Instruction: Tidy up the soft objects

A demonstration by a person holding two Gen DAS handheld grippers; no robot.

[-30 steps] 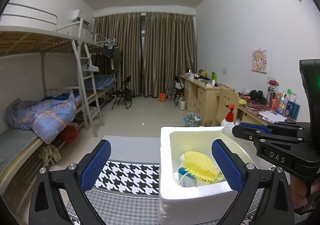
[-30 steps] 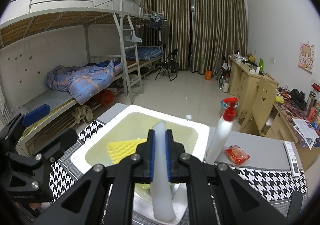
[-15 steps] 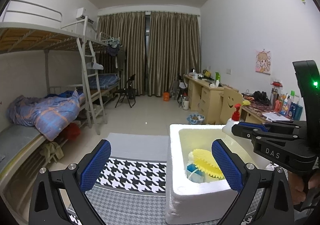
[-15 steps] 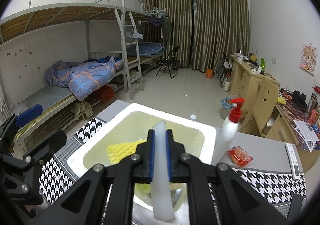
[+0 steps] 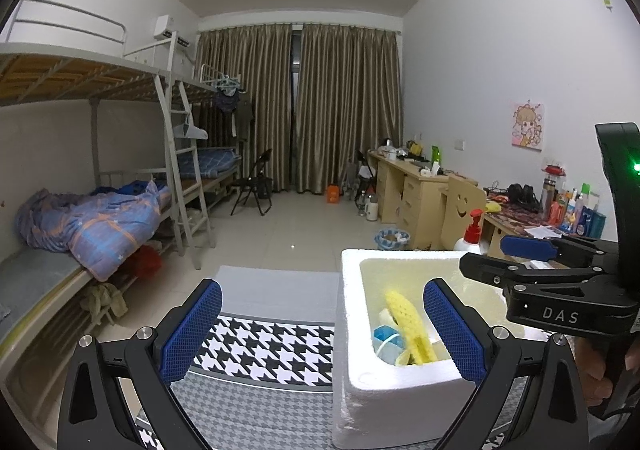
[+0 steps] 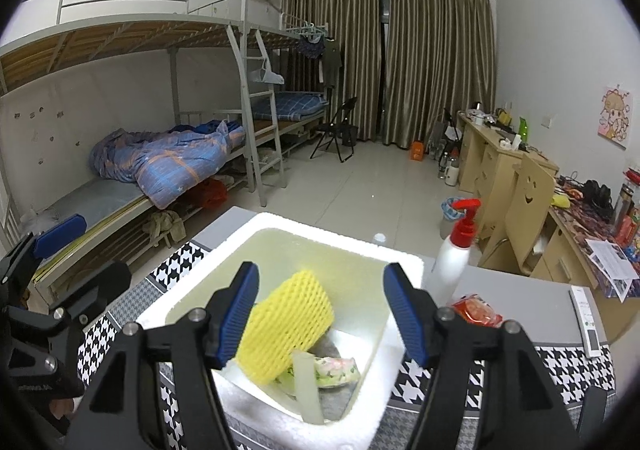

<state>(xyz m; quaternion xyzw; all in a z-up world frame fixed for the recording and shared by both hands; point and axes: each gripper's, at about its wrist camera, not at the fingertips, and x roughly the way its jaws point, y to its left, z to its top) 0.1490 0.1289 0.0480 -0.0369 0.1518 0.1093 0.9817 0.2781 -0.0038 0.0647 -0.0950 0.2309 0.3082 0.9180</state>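
Note:
A white foam box (image 6: 352,244) stands on the houndstooth cloth. Inside it lie a yellow foam net (image 6: 284,330), a white foam strip (image 6: 308,386) leaning at the near wall, and a flowered soft piece (image 6: 336,366). My right gripper (image 6: 322,314) hovers over the box's near side; its jaws are opening, and the strip lies loose below them. In the left wrist view the box (image 5: 400,386) is at lower right with the yellow net (image 5: 408,318) inside. My left gripper (image 5: 322,330) is open and holds nothing, left of the box. The right gripper (image 5: 504,256) reaches in from the right.
A white pump bottle with a red head (image 6: 456,254) stands just right of the box. A red packet (image 6: 478,310) and a remote (image 6: 586,314) lie on the table's right part. Bunk beds line the left wall and desks the right.
The right gripper's jaws have parted and the white foam strip has dropped from them into the box. The left gripper has stayed where it was.

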